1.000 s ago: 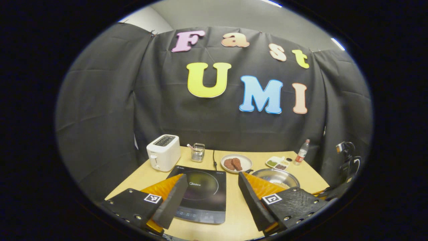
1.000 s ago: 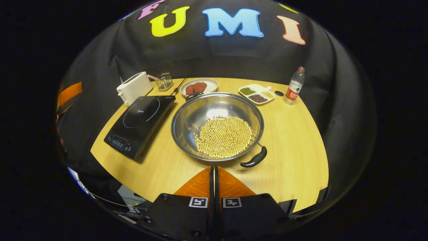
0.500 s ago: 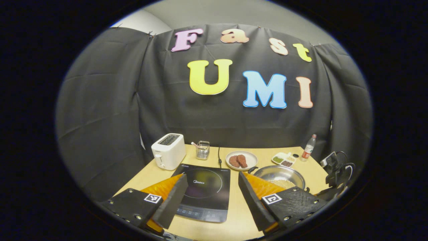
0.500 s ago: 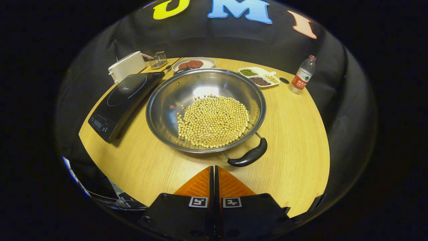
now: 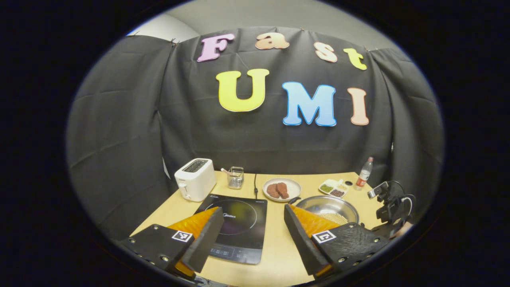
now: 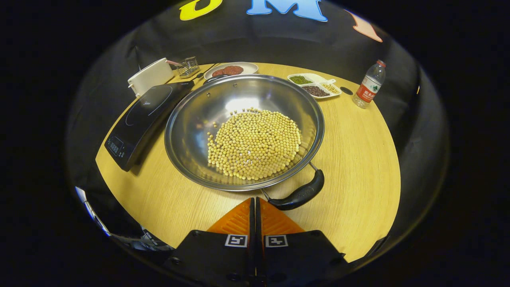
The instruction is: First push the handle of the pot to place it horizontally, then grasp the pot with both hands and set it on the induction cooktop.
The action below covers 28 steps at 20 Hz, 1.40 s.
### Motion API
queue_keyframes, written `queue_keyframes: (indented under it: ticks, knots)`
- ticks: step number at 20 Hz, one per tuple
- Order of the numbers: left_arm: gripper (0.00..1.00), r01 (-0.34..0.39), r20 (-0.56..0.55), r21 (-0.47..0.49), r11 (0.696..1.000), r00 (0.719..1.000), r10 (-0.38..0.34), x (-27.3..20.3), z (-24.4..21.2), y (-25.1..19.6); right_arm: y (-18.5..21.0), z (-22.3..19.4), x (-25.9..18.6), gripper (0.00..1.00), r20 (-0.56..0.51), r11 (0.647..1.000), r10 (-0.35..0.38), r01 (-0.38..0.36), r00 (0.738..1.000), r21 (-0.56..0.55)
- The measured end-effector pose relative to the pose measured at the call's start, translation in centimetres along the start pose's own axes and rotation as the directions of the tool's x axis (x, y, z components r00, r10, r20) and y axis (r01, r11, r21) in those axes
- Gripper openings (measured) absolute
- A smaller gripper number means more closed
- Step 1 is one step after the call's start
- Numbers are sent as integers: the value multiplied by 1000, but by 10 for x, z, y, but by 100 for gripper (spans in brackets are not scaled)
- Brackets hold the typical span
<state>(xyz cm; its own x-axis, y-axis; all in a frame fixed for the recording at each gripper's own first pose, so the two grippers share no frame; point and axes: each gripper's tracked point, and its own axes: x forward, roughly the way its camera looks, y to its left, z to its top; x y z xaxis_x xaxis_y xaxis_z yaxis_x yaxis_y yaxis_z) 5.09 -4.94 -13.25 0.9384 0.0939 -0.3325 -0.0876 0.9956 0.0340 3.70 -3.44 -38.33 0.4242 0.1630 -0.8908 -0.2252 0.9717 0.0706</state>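
Two grippers: our left gripper (image 5: 253, 223) jaws wide above black flat induction cooktop (image 5: 238, 225); right gripper (image 6: 255, 205) jaws closed together, empty, just short of black handle (image 6: 299, 194) of steel pot (image 6: 199, 119) on wooden surface (image 6: 358, 159) beside cooktop.

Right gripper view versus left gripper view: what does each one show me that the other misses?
Right gripper view: the near handle of the pot, and its own right gripper, shut. Left gripper view: its own left gripper, open, and the ceiling above the wall. Shared: the pot, induction cooktop, toaster, plate, bottle, table.
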Motion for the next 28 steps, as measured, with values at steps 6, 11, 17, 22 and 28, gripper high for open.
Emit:
queue_keyframes:
  ticks: [6, 11, 17, 22, 28]
  knots:
    - [93, 15, -3, 8, 1000, 1000, -15, -1, 0, -21, -18, 9, 3, 2, 17, 999, -25, 24, 1000, 28]
    - [89, 18, -7, 11, 1000, 1000, -18, 0, -1, -32, -48, 11, 5, 2, 23, 997, -73, 73, 997, 25]
    - [93, 24, -11, 30, 999, 1000, -23, 1, 0, -48, -68, 17, 7, 2, 29, 996, -92, 92, 995, 6]
    - [93, 17, -14, 20, 1000, 1000, -17, 5, -2, -62, -90, 24, 12, 2, 36, 993, -113, 114, 993, -10]
    - [93, 9, -19, 28, 1000, 1000, -8, 15, -2, -80, -116, 38, 18, 2, 52, 993, -116, 116, 992, 18]
